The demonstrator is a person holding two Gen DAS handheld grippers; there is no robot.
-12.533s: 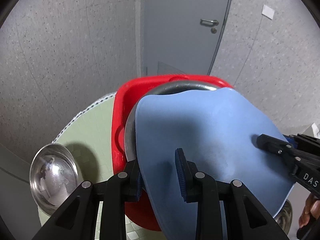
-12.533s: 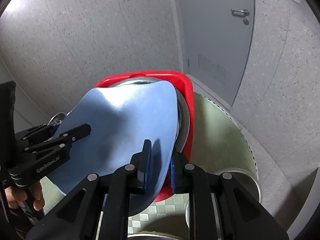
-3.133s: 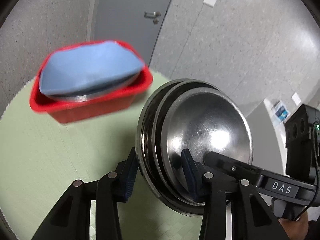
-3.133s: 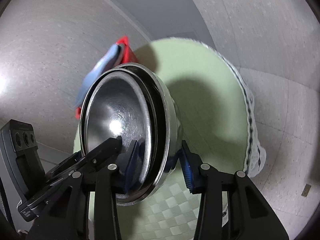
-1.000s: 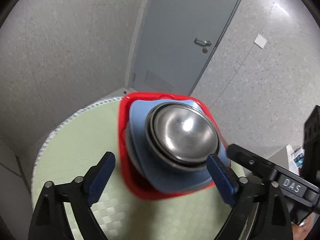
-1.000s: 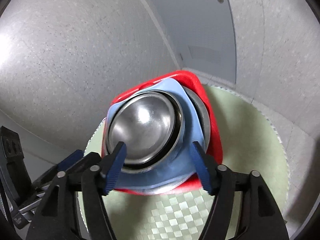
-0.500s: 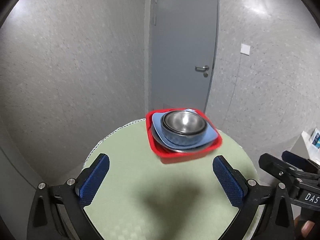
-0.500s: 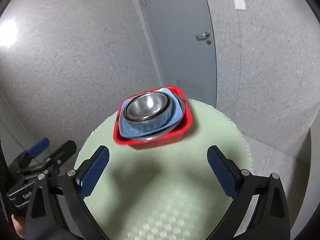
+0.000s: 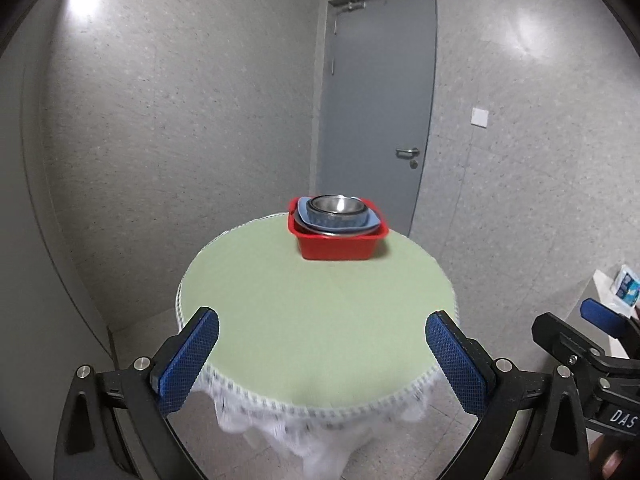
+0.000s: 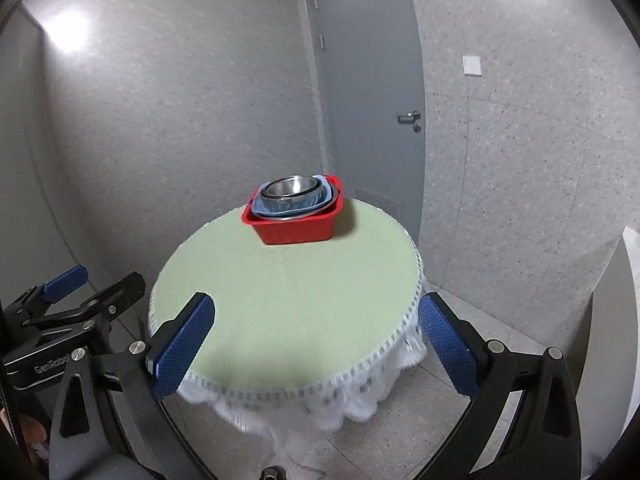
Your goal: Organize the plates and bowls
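Note:
A red tub (image 9: 335, 247) stands at the far side of the round green table (image 9: 312, 300); it also shows in the right wrist view (image 10: 296, 229). In it lie a metal plate, a blue plate (image 9: 372, 222) and nested steel bowls (image 9: 338, 209) on top, seen in the right wrist view as well (image 10: 291, 191). My left gripper (image 9: 322, 354) is open and empty, well back from the table's near edge. My right gripper (image 10: 316, 342) is open and empty, also back from the table (image 10: 288, 292).
A grey door (image 9: 376, 112) stands behind the table in a speckled grey wall. A white lace cloth (image 10: 320, 408) hangs over the table's rim. A white surface with a small blue packet (image 9: 626, 290) is at the right. The left gripper shows at the right wrist view's left edge (image 10: 72, 308).
Both grippers, open and empty, have pulled far back from the tub; the whole table now shows. Earlier they set the blue plate, then the bowls, into the tub.

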